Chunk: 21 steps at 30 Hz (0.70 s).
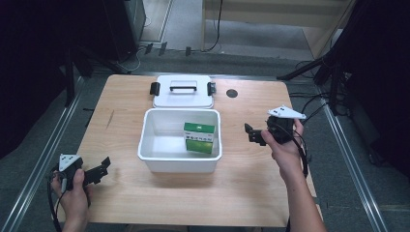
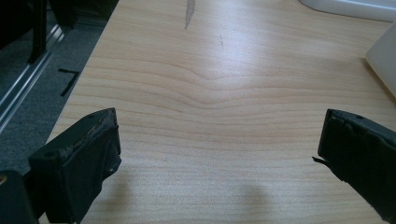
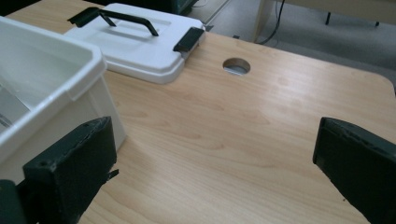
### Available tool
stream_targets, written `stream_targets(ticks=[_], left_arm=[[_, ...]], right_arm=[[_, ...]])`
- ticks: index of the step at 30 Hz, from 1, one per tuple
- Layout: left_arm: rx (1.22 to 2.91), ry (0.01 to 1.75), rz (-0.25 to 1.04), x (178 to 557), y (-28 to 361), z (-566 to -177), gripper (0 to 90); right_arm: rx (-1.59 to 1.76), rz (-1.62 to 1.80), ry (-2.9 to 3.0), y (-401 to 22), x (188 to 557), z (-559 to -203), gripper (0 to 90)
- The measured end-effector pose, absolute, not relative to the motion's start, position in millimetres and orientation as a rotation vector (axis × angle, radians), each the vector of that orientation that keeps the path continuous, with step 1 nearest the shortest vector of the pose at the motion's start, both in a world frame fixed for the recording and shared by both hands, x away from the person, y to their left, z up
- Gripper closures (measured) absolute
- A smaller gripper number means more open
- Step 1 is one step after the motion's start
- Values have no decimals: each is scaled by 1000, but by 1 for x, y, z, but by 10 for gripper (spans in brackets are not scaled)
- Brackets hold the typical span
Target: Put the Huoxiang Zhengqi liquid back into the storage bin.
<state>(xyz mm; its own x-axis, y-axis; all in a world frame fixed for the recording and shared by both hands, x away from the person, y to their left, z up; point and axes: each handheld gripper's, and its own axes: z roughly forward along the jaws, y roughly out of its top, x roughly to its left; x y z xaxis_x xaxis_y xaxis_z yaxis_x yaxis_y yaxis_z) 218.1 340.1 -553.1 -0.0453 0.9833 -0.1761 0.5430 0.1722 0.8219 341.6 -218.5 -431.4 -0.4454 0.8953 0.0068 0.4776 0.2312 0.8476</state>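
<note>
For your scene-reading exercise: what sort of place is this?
Probably a lab or recording studio: black stand legs and cables ring a light wooden table on grey carpet, with handheld grippers over it.

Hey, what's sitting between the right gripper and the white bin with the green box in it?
Nothing: in the high view, bare wooden table separates the right gripper from the white bin holding the green box.

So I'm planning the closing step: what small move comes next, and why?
Probably bring the right tool back toward the lid: the green box already lies inside the open tub, the lid rests behind it, and both tools are open and hold nothing.
</note>
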Motion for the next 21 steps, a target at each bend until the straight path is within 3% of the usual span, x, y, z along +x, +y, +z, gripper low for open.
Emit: stream_targets(ticks=[21], left_arm=[[1476,1690,738,219,339,-553,1]], right_arm=[[1359,1161,1919,-276,305,-490,2]])
